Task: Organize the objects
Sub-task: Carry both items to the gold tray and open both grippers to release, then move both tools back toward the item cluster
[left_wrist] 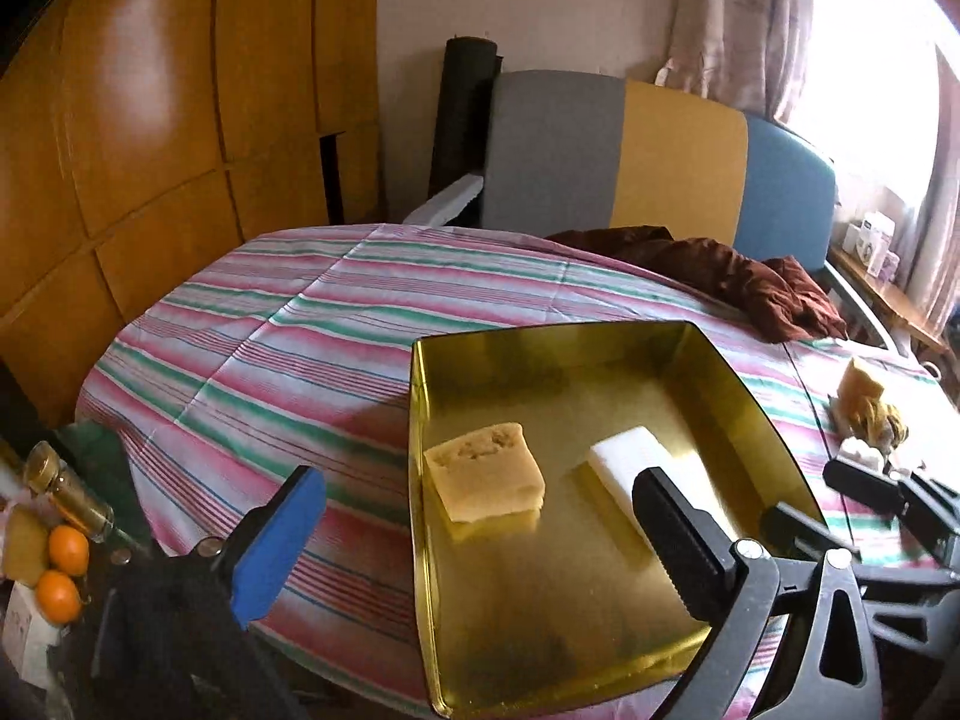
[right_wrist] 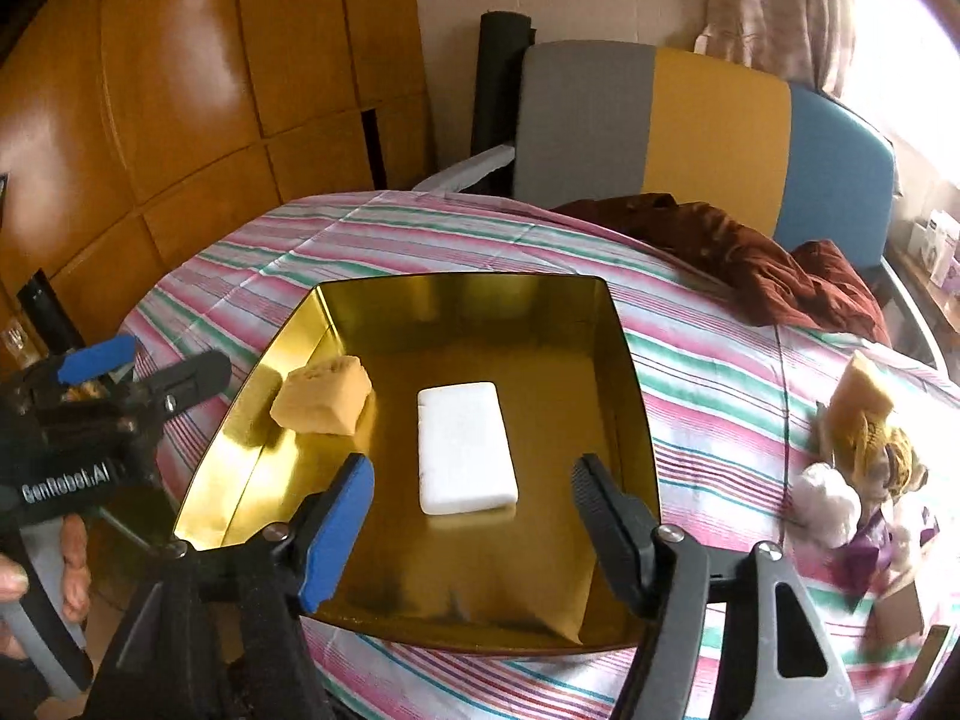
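Sitting on a striped pink, green and white tablecloth (right_wrist: 708, 360), the shallow square gold metal tray (right_wrist: 624, 360) is the landmark; everything below is placed w/ respect to it.

Inside tray: a tan rough-topped soap block (right_wrist: 321, 395) lies near the left wall, flat on the floor of the tray. A white smooth rectangular soap bar (right_wrist: 465, 447) lies approx. mid-tray, just right of the tan block, not touching it. Both also show in the left wrist view: tan block (left_wrist: 486, 483), white bar (left_wrist: 630, 456), tray rim (left_wrist: 420, 420).

Left gripper (left_wrist: 474, 540), w/ one blue pad and one black pad, sits at tray's near-left corner, jaws spread wide, nothing between them but tray and cloth; the blue finger is outside the left wall, the black one over the tray interior in front of the white bar. Seen from the right wrist cam it is left of tray (right_wrist: 144, 366), w/ a person's hand (right_wrist: 36, 576) on its grip.

Right gripper (right_wrist: 474, 516) hangs over tray's near edge, jaws parted at a moderate width, white bar seen beyond the gap, pads not touching it.

Right of tray, on the cloth: another tan block standing on end (right_wrist: 861, 396) beside a mixed yellow, white and purple pile (right_wrist: 864, 480). Beyond tray's far-right corner: crumpled dark red cloth (right_wrist: 750, 252).
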Action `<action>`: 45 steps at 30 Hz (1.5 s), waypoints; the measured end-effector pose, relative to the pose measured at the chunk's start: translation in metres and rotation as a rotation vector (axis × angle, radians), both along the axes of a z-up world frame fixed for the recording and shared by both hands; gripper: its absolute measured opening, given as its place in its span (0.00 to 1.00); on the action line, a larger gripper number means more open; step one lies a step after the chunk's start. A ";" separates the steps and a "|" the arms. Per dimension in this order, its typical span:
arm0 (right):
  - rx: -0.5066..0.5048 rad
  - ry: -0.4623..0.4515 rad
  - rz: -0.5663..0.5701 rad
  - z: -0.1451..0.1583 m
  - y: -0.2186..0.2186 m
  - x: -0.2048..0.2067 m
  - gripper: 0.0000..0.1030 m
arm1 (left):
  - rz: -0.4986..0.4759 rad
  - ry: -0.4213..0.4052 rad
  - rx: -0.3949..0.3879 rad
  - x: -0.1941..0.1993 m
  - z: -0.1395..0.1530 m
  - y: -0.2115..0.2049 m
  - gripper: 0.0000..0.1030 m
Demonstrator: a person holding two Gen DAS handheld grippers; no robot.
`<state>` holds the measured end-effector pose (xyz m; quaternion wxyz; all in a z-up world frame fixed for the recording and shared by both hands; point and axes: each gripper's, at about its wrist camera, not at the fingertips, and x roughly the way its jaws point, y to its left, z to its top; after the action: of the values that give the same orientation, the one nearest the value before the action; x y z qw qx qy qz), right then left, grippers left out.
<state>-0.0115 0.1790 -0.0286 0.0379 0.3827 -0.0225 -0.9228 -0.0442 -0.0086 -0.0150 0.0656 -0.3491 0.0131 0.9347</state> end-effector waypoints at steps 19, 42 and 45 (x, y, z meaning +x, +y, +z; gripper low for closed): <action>-0.022 0.034 -0.101 0.006 0.035 0.020 0.68 | -0.098 0.050 -0.063 0.018 0.005 0.039 1.00; -0.042 -0.004 -0.292 -0.001 0.120 0.054 0.68 | -0.326 0.053 -0.132 0.033 0.003 0.111 1.00; -0.046 -0.013 -0.334 -0.001 0.138 0.062 0.68 | -0.359 0.051 -0.132 0.035 0.003 0.121 1.00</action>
<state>0.0506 0.3174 -0.0294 -0.1075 0.3787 -0.1071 -0.9130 -0.0092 0.1120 -0.0122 0.2077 -0.3207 0.1382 0.9137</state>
